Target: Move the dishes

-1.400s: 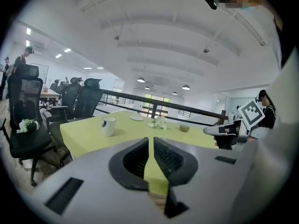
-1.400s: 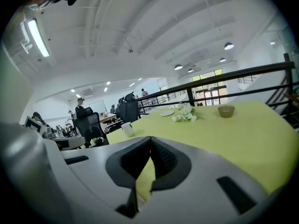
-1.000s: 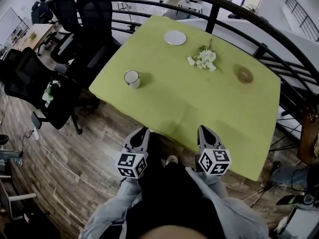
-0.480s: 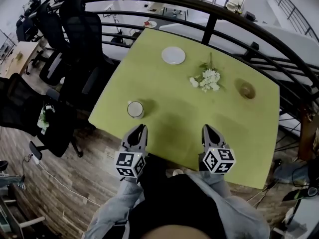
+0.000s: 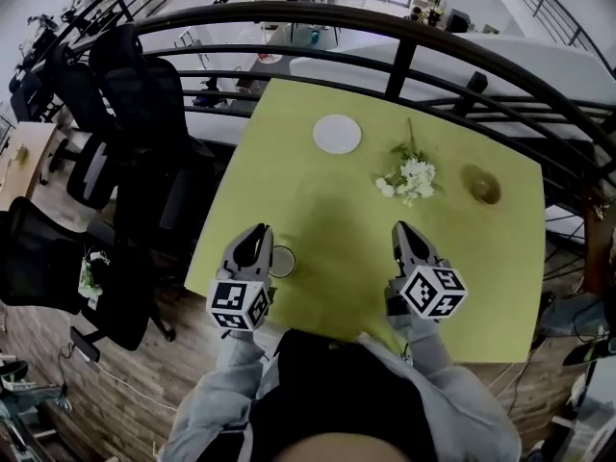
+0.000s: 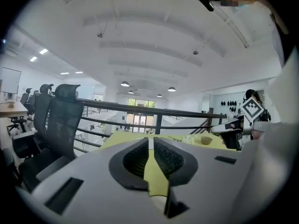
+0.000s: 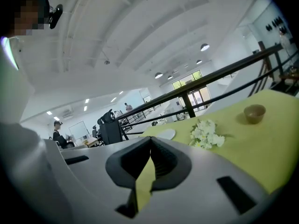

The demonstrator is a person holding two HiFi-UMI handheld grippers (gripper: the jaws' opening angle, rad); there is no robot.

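1. The left gripper point(image 5: 258, 233) is held over the near left edge of the yellow-green tabletop point(image 5: 337, 210). In the left gripper view its jaws meet at the tips with nothing between them.
2. The right gripper point(image 5: 402, 231) is held over the near right part of the tabletop. Its jaws are likewise pressed together and empty.
3. A white cup point(image 5: 283, 261) stands near the front edge, just beside the left gripper. The gripper hides part of it, so contact is hard to judge; they seem apart.
4. A white plate point(image 5: 337, 134) lies at the far side, near the black railing point(image 5: 404, 27).
5. A bunch of white flowers point(image 5: 409, 178) lies between the plate and a brown bowl point(image 5: 481, 185), which sits toward the far right.
6. Black office chairs point(image 5: 135, 94) stand to the left of the tabletop.
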